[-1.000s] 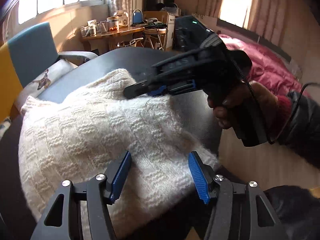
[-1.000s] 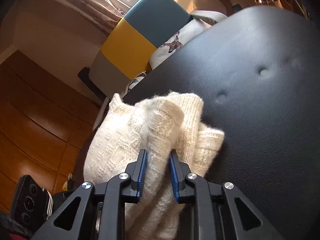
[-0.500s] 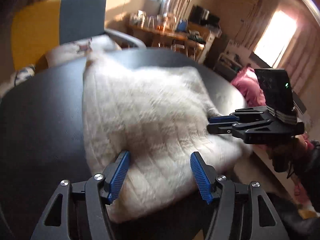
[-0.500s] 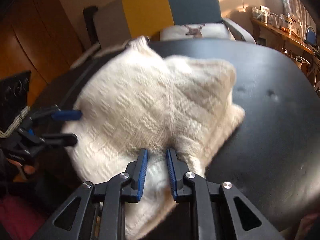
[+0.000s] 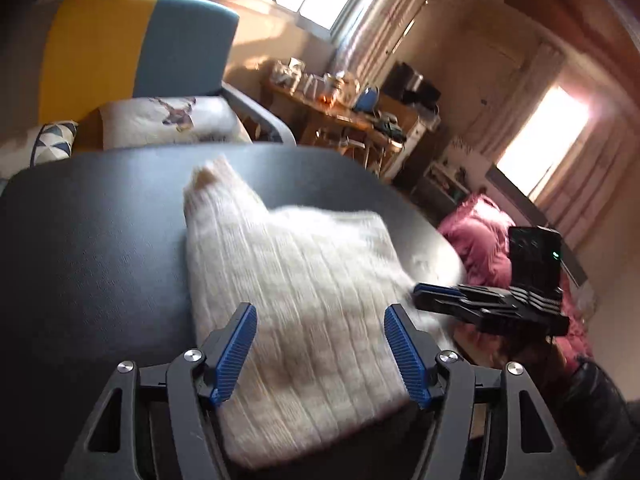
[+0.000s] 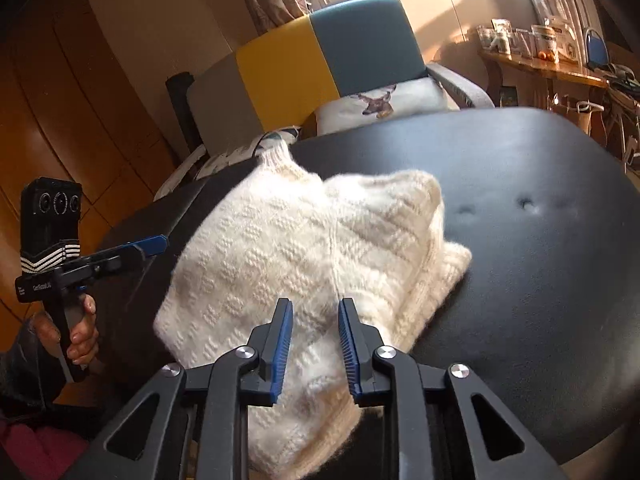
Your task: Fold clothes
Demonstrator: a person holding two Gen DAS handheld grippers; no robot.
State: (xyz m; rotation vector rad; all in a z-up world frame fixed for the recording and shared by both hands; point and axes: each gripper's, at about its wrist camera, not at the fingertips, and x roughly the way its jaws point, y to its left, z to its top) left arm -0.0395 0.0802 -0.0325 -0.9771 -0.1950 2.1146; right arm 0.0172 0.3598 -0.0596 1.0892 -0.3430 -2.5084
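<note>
On the black table (image 6: pixel 520 248), our folded cream sweater (image 6: pixel 304 248) near its front edge, our left gripper (image 5: pixel 320 350) open wide above it, our right gripper (image 6: pixel 313 344) parted, holding nothing, over the near hem.

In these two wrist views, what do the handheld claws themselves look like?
Both claws are black, with skeletal triangular cut-outs and silver bolts at the joints. The left claw and right claw have ribbed blue finger pads. Each carries an upright black box: the left one's shows three round lenses and a white-striped strap, the right one's a small green light. A dark sleeve covers the left wrist.
</note>
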